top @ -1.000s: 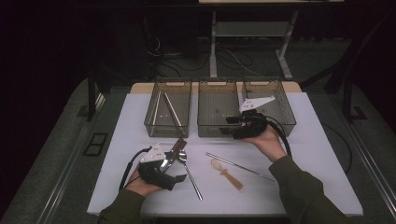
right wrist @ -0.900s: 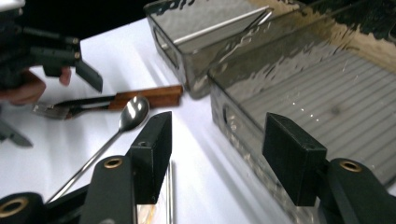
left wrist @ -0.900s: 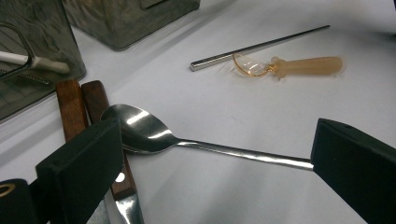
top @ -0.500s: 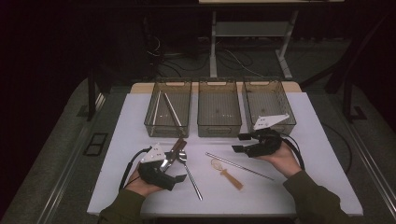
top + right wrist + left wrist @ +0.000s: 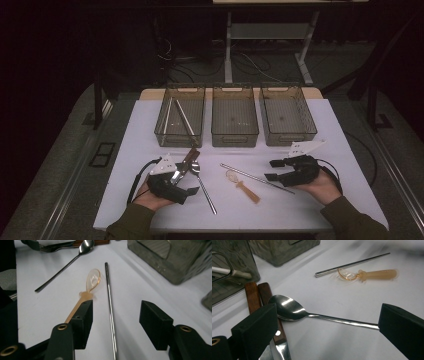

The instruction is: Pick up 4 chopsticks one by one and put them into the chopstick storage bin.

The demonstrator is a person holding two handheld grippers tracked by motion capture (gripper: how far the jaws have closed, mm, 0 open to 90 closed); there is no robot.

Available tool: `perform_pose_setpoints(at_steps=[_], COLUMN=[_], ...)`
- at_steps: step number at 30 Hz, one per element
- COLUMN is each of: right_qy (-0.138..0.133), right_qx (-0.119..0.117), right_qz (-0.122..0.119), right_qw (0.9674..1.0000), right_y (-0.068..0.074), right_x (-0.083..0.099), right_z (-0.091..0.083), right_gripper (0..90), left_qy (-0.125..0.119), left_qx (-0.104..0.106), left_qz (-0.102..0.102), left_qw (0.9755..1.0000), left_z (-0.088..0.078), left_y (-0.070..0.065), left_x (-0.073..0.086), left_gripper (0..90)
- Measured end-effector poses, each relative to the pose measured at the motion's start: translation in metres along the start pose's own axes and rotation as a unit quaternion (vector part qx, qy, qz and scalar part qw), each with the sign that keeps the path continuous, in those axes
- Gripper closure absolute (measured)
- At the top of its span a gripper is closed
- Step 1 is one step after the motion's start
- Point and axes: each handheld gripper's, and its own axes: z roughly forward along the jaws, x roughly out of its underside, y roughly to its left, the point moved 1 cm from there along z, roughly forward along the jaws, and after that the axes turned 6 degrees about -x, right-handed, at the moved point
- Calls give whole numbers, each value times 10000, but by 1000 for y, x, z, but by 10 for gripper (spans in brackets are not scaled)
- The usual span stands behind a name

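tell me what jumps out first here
Three clear bins line the far edge of the white table. Nearer lie a steel spoon, an amber spoon and a thin metal rod. The rod runs between the right gripper's open fingers.

A white-topped table (image 5: pixel 330 125) carries three clear bins (image 5: pixel 235 122) in a row at its far side. Nearer lie a metal spoon (image 5: pixel 202 185), a thin metal rod (image 5: pixel 255 178), an amber plastic spoon (image 5: pixel 242 185) and wooden-handled cutlery (image 5: pixel 187 160).
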Motion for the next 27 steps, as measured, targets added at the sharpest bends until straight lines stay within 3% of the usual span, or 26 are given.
perform_pose_setpoints(at_steps=[7,13,20,27], right_qy=[247,631,827,859], right_qx=[-85,-40,-15,-81], right_qz=[37,-101,-176,-191], right_qw=[9997,9979,9964,9961], right_y=[-4,-3,-3,-4], right_x=[9,12,13,12], right_z=[2,12,22,32], right_gripper=[592,728,770,781], left_qy=[-9,-17,-11,-9], left_qx=[-16,-14,-16,-18], left_qz=[16,22,23,25], left_qw=[10000,10000,10000,10000], left_z=[-1,-1,-1,-1], left_y=[0,0,0,0], left_x=[0,0,0,0], left_gripper=[13,14,14,14])
